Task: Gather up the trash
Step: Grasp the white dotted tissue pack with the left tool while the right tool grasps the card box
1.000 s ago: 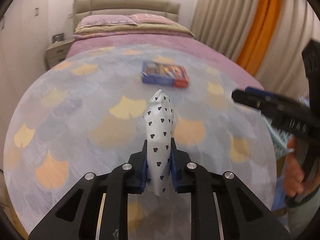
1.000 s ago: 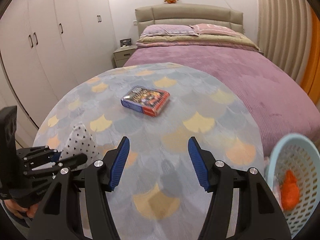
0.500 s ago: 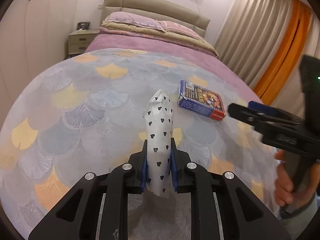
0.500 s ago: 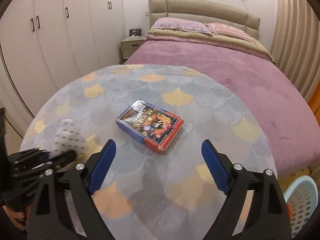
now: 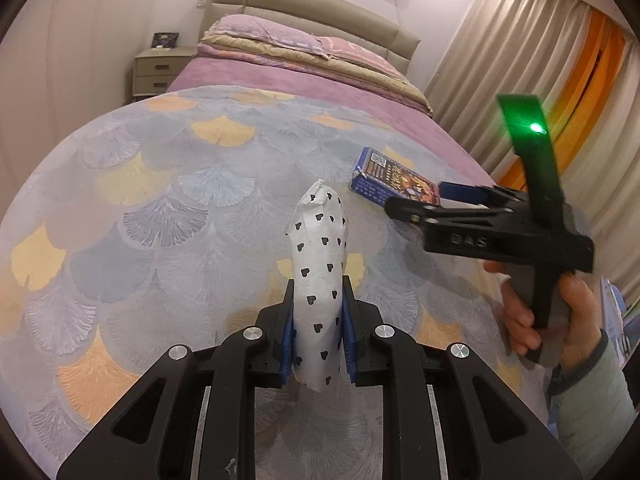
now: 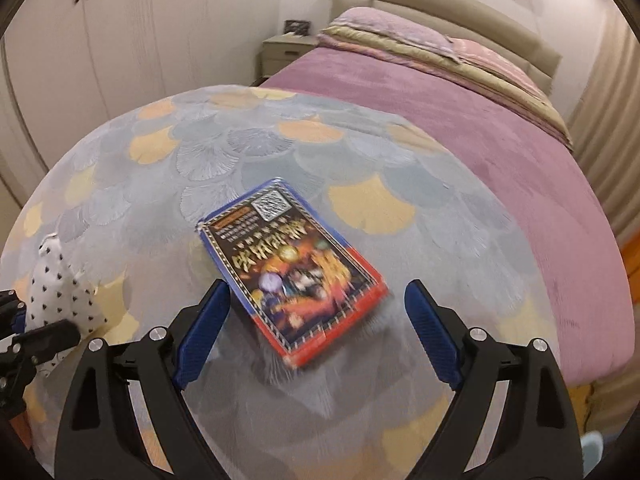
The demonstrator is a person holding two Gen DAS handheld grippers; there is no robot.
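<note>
My left gripper (image 5: pixel 318 332) is shut on a white paper wad with black hearts (image 5: pixel 319 264), held upright above the round patterned table (image 5: pixel 160 208); the wad also shows in the right wrist view (image 6: pixel 54 280). A flat blue and red box (image 6: pixel 292 276) lies on the table. My right gripper (image 6: pixel 316 332) is open, its blue pads either side of the box's near end, just above it. In the left wrist view the right gripper (image 5: pixel 416 208) reaches over the box (image 5: pixel 394 178).
A bed with a purple cover (image 6: pixel 460 120) stands behind the table. A nightstand (image 5: pixel 158 68) and white wardrobes (image 6: pixel 100 32) are at the left, curtains (image 5: pixel 520 80) at the right. A bit of a pale blue basket (image 6: pixel 592 442) shows at lower right.
My right gripper has moved forward to the box, which now lies between its open fingers. The left gripper has kept hold of the wad and turned left; the basket has slid out of view.
</note>
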